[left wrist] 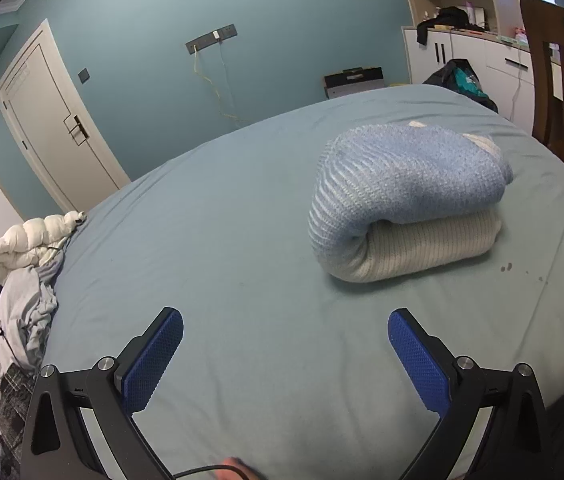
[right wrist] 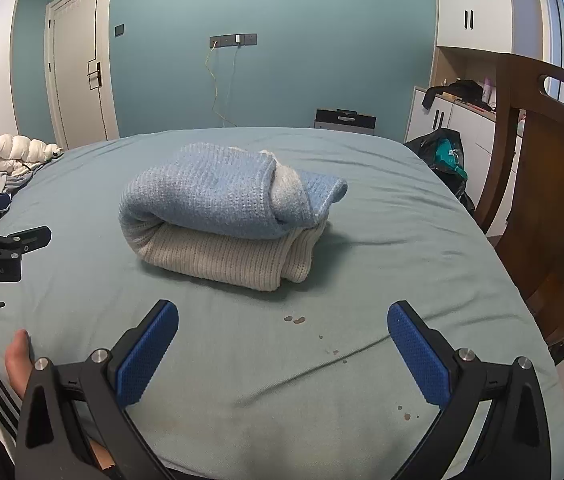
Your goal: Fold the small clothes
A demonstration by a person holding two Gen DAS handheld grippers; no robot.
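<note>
We see the bed [right wrist: 241, 360] carrying a folded sweater [right wrist: 225, 212] near its middle, blue knit on top, cream knit beneath, rounded fold on its left. Only the right view shows brown spots [right wrist: 294, 319] before it and the left gripper [right wrist: 13, 220] from outside. Both the left gripper and the right gripper [right wrist: 282, 322] have jaws spread, pinching nothing.
</note>
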